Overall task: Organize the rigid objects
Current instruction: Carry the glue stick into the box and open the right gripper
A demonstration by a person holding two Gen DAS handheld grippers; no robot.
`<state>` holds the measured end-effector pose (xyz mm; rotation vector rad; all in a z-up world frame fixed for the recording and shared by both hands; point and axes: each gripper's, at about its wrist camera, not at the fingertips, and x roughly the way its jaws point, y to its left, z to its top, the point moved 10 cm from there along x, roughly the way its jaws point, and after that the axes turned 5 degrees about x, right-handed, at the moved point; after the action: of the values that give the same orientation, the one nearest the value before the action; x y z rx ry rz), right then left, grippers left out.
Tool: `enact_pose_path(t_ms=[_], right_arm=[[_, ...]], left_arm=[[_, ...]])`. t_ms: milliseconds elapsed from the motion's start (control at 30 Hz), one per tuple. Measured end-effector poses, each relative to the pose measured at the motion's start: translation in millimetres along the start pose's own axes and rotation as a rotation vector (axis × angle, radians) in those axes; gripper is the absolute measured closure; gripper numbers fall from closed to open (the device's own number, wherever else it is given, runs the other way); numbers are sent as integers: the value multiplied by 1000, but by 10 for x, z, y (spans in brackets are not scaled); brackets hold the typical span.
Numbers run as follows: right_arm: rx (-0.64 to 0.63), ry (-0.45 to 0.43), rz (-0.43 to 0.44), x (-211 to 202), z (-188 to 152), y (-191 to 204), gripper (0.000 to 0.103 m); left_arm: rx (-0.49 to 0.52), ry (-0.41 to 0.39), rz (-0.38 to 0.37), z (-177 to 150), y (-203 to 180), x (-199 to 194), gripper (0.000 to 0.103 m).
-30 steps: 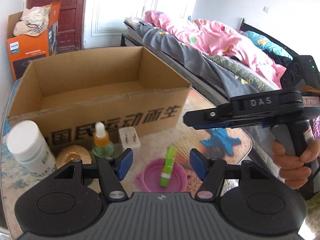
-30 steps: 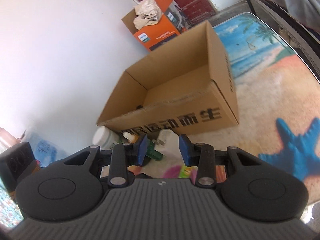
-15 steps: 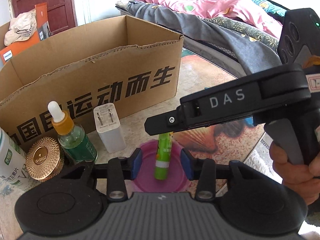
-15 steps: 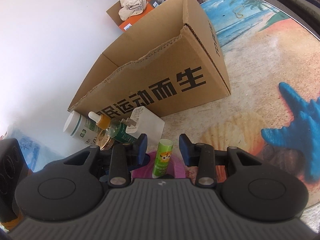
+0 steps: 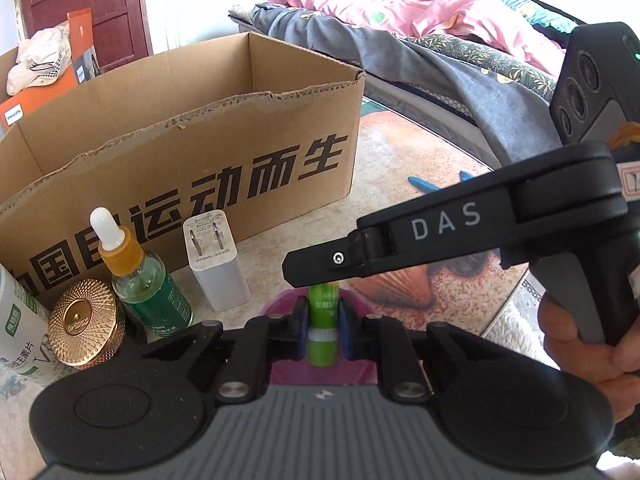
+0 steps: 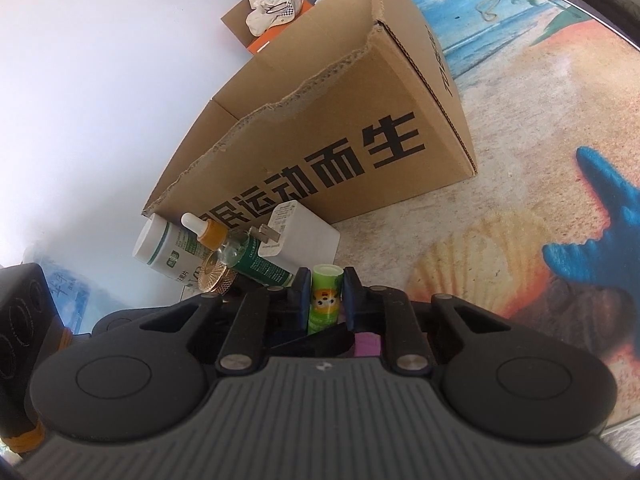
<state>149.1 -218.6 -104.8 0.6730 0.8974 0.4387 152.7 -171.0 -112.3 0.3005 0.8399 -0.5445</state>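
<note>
A green tube (image 5: 321, 330) stands upright on a pink dish (image 5: 320, 372). My left gripper (image 5: 321, 338) is shut on its lower part. My right gripper (image 6: 325, 300) is shut on its upper part (image 6: 325, 300); in the left wrist view its black body (image 5: 452, 232) covers the tube's top. An open cardboard box (image 5: 180, 152) stands behind. In front of it are a white charger (image 5: 216, 260), a green dropper bottle (image 5: 148, 280), a gold lid (image 5: 86, 320) and a white pill bottle (image 5: 16, 328).
A bed with pink and grey bedding (image 5: 420, 40) runs along the right. An orange carton with a cloth on it (image 5: 44, 68) stands at the back left by a red door. The beach-print mat (image 6: 520, 200) extends to the right of the box.
Both grippers moved down to the green tube and closed on it, the left low, the right near its top. The tube has stayed on the pink dish.
</note>
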Motion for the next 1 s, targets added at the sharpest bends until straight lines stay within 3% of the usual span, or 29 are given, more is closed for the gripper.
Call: enact_pose_path(t_ms=[300,533,700,833,1000], right_arm=[[-149,-80,15,-336,155,609,88],[-310,-80,111,-315,598,1391,89],[-375,-14,121,92,1094,1734,89],[-334,101,95,629,1431,1761,89],[-227,265,42,1404,1660,1591,89]], left_arm=[[-5,-132,29,239,85,-574,87],[-64,-232,108,673,598,-1076,87],[-139,-200,129,1014,1133,-1030,85],[-208,-123,137,1154,1577,-700,86],[-260,0,170,1082,2038,-240,86]])
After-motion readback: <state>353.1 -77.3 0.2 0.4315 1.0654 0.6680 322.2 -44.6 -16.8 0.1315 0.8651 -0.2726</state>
